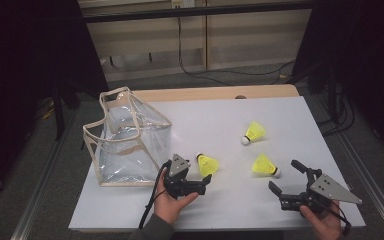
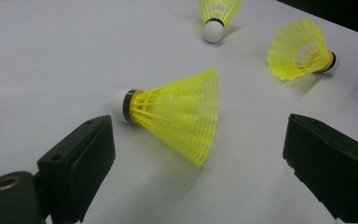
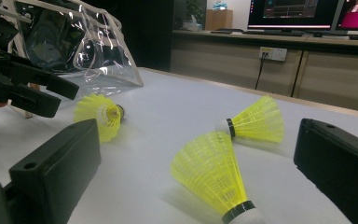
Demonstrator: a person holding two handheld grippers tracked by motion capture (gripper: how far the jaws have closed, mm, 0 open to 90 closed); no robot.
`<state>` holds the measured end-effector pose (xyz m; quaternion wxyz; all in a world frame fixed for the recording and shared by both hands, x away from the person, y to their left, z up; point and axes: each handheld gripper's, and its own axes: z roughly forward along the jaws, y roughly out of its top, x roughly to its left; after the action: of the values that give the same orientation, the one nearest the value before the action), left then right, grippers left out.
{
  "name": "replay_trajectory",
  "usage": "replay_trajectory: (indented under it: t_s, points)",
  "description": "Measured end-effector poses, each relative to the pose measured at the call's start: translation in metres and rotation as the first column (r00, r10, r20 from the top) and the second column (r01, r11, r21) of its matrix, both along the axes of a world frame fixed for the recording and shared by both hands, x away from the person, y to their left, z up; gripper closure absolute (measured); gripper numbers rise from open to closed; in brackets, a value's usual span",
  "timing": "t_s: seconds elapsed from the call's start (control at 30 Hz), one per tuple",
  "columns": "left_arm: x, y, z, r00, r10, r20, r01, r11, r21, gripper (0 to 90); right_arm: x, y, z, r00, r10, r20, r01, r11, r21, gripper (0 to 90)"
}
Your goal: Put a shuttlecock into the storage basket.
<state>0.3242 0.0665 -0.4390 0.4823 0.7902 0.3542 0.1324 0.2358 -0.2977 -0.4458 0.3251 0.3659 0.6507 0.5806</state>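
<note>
1. On the white table (image 1: 200, 117) we have three yellow shuttlecocks lying on their sides and a clear plastic bag (image 1: 125, 140) standing open-topped at the left.
2. We judge the step in hand to be the approach for a pick: our left gripper (image 1: 203, 183) sits just short of the nearest shuttlecock (image 2: 177, 112), jaws spread wide and empty.
3. Our right gripper (image 1: 286, 179) is likewise released, jaws apart, aimed at the right-hand shuttlecock (image 3: 219, 179) just ahead of it.
4. The far shuttlecock (image 1: 254, 133) lies apart from both.
5. Next, we think, each gripper must ease forward until the skirt lies between its jaws, then close gently, since the mesh skirt looks easy to crush.
</note>
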Motion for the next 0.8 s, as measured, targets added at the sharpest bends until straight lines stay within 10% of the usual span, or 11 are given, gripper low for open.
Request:
replay_trajectory:
  t_s: [0.8]
  points:
    - [0.018, -0.013, -0.004, 0.9986, 0.051, -0.015, -0.051, 0.9984, 0.026, 14.9, 0.0, 0.0, 0.0, 1.0, 0.008, 0.005, -0.008, 1.0, 0.004, 0.3]
